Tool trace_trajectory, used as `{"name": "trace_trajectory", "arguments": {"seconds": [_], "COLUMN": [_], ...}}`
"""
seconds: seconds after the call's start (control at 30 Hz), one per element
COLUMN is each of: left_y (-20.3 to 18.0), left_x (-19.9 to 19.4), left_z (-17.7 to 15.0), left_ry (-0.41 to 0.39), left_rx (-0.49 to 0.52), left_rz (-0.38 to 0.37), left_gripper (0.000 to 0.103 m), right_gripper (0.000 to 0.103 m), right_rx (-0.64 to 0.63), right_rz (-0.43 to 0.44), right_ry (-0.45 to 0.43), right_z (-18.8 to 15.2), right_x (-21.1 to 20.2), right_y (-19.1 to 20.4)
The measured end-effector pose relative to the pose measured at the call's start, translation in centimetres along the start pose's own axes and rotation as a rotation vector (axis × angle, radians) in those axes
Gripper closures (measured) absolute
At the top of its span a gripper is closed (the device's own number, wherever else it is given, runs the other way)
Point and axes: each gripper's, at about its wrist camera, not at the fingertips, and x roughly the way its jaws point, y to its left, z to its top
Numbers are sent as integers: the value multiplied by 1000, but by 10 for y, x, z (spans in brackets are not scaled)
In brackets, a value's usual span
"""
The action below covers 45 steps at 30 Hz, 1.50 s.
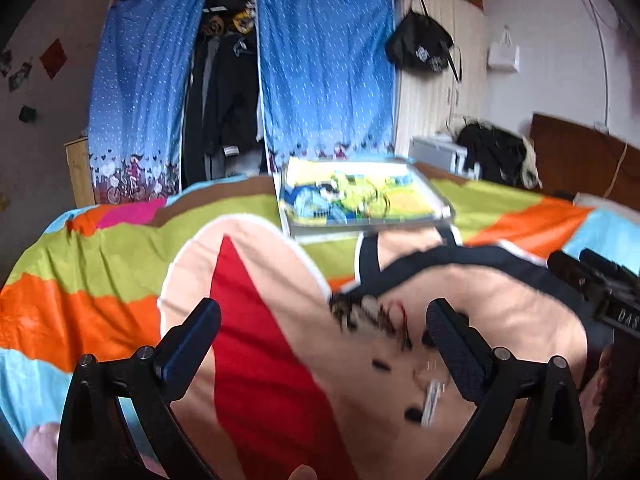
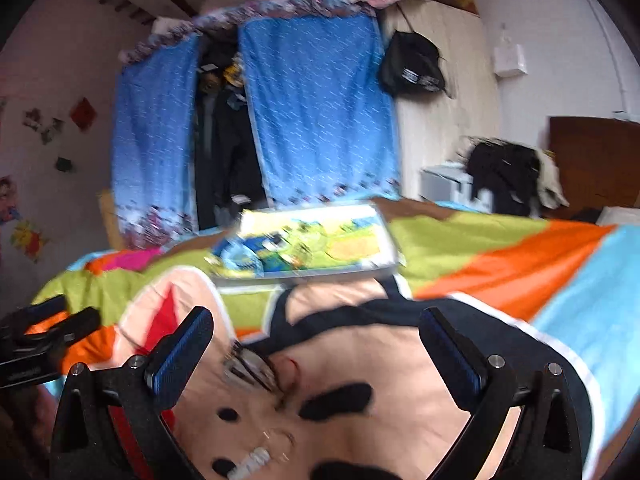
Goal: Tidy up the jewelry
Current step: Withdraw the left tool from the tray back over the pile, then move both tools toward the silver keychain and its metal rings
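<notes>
Landmark: flat rectangular cartoon-printed box (image 1: pixel 362 200) on my striped, colourful bedspread (image 1: pixel 100 248).
Left gripper (image 1: pixel 324 336): jaws wide, empty, nearer me than box.
Right gripper (image 2: pixel 316 344): same.
Jewelry: blurred dark tangle (image 1: pixel 372 316) and pale beaded piece (image 2: pixel 250 462), between my fingers and box.

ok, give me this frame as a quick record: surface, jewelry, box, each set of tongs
surface: bed with a colourful cartoon bedspread
jewelry: small blurred pile lying loose on the bedspread, plus a pale piece nearer the camera; types too blurred to tell
box: flat box with a cartoon lid, farther back on the bed
left tongs: open, nothing held
right tongs: open, nothing held
background: blue fabric wardrobe
</notes>
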Motion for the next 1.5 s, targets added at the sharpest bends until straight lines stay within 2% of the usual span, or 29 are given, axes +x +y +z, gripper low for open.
{"name": "trace_trajectory", "arguments": {"seconds": [0.23,0.37,0.6,0.77,1.13,1.3,1.5], "left_y": [-12,-18,-17,-11,-28,-39,-60], "left_x": [11,21,31,36,49,58,71], "left_z": [-33,-43,-51,-52,-57,-57,-60], "left_ry": [169,228,279,315,361,370,379], "left_rx": [33,52,67,37,81,84,117], "left_rz": [-45,-37,-30,-57,-145,-227,-320], "left_gripper": [2,2,2,2,2,2,4], "right_gripper": [0,0,0,0,0,0,1], "right_rx": [74,94,126,178,358,301,91], "right_rz": [29,43,45,73,204,205,266], "right_ry": [168,215,319,401,584,626,763], "right_z": [-31,-39,-49,-55,-62,-56,-55], "right_x": [-7,-9,4,19,57,69,99], "right_y": [-8,-9,-15,-23,-56,-58,-45]}}
